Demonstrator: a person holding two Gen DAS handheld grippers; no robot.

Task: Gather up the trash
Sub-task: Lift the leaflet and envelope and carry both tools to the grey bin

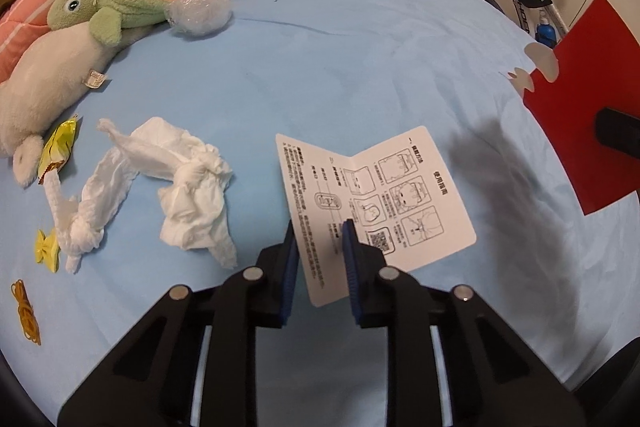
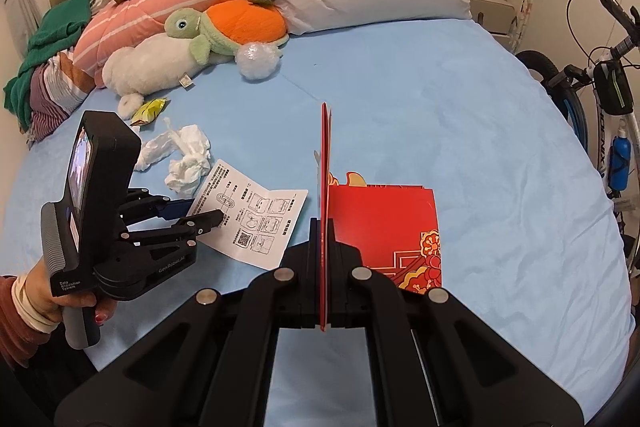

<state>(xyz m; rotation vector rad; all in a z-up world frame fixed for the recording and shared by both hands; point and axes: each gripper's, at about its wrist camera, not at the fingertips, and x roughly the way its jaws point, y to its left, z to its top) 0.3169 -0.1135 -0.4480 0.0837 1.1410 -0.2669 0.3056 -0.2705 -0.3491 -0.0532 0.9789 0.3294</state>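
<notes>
The bed [image 1: 360, 39], under its blue sheet, spreads out ahead of both your claws; pillows and a plush turtle [image 2: 224, 27] sit at its far edge, well ahead and to the left of your right claw [image 2: 322, 227]. That claw is clenched on a red envelope [image 2: 325, 187], held upright and edge-on between its fingers; a second red envelope [image 2: 388, 227] lies flat on the sheet just to its right. Your left claw [image 1: 320, 231] is released, its fingers straddling the near corner of a printed instruction leaflet [image 1: 376, 203] on the sheet; whether the pads touch the paper, you cannot tell. Crumpled white tissues [image 1: 176, 187] lie to the left of that claw; further left lie a yellow wrapper [image 1: 60, 143] and rubber bands [image 1: 26, 311]; a clear plastic wad [image 1: 200, 9] rests far ahead, against the turtle.
</notes>
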